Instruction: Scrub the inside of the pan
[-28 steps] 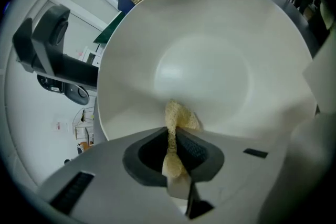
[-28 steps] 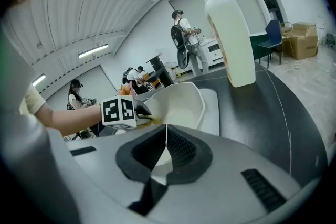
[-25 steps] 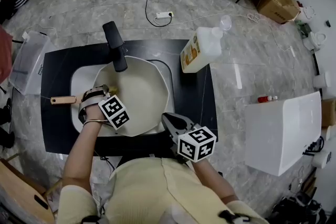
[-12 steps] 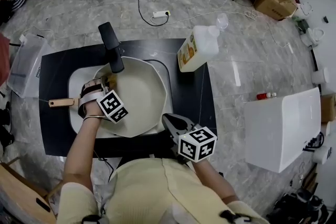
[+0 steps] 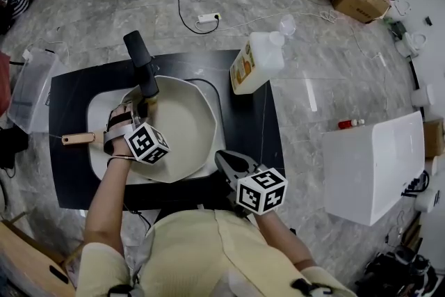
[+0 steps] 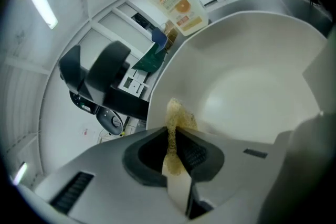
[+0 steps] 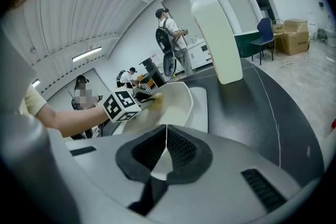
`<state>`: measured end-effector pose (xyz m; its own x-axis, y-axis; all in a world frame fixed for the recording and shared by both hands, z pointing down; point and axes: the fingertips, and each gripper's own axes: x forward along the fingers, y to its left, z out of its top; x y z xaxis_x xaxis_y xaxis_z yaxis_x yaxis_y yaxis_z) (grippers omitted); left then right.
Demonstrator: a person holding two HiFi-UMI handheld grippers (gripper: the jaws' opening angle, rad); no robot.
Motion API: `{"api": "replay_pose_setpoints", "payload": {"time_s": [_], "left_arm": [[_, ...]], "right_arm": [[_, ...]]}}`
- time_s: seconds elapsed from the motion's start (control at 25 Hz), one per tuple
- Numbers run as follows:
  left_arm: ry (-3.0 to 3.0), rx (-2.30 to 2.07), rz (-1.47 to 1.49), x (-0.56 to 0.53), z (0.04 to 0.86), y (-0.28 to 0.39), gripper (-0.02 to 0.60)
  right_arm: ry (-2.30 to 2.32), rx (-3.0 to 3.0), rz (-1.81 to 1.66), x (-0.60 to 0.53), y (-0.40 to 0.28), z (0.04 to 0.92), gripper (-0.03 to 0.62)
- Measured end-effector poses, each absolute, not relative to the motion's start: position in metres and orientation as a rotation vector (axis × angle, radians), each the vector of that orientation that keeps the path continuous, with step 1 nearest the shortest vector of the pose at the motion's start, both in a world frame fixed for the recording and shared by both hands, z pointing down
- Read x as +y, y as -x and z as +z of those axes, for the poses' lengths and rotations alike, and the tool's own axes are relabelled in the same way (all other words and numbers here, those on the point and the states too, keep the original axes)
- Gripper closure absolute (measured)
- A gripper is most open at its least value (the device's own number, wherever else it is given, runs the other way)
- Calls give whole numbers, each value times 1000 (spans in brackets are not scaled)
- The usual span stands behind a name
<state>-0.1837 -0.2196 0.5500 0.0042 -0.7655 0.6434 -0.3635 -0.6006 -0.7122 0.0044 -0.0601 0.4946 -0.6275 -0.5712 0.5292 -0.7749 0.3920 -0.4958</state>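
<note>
A cream pan (image 5: pixel 182 130) with a black handle (image 5: pixel 140 63) sits on a white tray (image 5: pixel 101 108). My left gripper (image 5: pixel 143 110) is inside the pan by the handle side, shut on a yellow sponge (image 6: pixel 177 117) that is pressed to the pan's inner wall (image 6: pixel 247 86). My right gripper (image 5: pixel 222 159) is at the near rim, and its jaws are shut on the thin white edge of the pan (image 7: pixel 167 159). The right gripper view shows the pan (image 7: pixel 176 105), the sponge (image 7: pixel 156 97) and the left gripper's marker cube (image 7: pixel 122 105) beyond the jaws.
A big soap bottle (image 5: pixel 256 66) stands on the black table (image 5: pixel 259 142) just right of the pan. A wooden-handled brush (image 5: pixel 76 139) lies left of the tray. A white box (image 5: pixel 372 170) is to the right, a clear bin (image 5: pixel 29 83) to the left.
My left gripper has slid the sponge along the pan's inside wall toward the handle. The right gripper has stayed clamped on the near rim.
</note>
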Motion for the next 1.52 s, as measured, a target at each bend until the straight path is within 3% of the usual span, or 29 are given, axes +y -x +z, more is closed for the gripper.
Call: {"api": "replay_pose_setpoints", "payload": {"time_s": [0.52,0.96,1.52], "left_arm": [[2489,1537,-1435,-195,553,170,541],[2481,1738,-1612,-203,588,177,541],[2554,1520,-1619,-217,597,126,541]], "right_arm": [[-1156,-2406,1055,-67,-6,491,577],[-1190,-2387,1061,-62,-18,493,577],[-1208,-2378,1077,-58,-30,495,577]]}}
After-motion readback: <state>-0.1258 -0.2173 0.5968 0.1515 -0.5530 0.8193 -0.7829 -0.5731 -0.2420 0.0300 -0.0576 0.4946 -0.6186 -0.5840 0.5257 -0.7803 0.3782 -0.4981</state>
